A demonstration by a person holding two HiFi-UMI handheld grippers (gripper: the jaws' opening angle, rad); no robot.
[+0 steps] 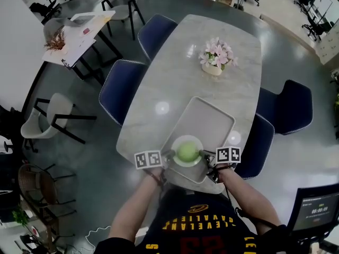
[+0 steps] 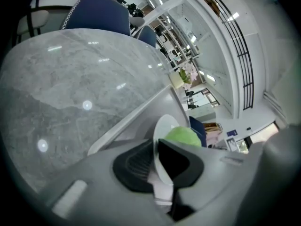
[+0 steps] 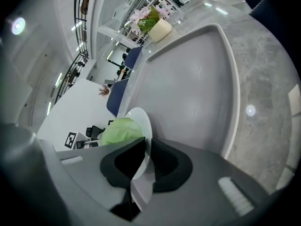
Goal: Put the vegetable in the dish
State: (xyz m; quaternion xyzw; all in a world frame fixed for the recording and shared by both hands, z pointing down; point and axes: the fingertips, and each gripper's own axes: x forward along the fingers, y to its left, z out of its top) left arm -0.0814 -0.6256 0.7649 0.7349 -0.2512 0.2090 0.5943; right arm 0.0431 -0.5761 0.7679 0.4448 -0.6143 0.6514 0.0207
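Observation:
A round green vegetable (image 1: 187, 152) lies in a white dish (image 1: 195, 161) over the near end of a grey tray (image 1: 209, 121). My left gripper (image 1: 168, 154) is shut on the dish's left rim and my right gripper (image 1: 206, 155) is shut on its right rim. The left gripper view has the dish (image 2: 161, 140) edge-on between the jaws, the green vegetable (image 2: 182, 135) behind it. In the right gripper view the dish (image 3: 140, 126) is likewise pinched by its rim, and the vegetable (image 3: 121, 129) sits on its left side.
The tray lies on a long marble table (image 1: 175, 78) with a flower pot (image 1: 214, 62) at its far end. Blue chairs (image 1: 119, 89) stand along both sides. The tray floor (image 3: 188, 88) beyond the dish is bare.

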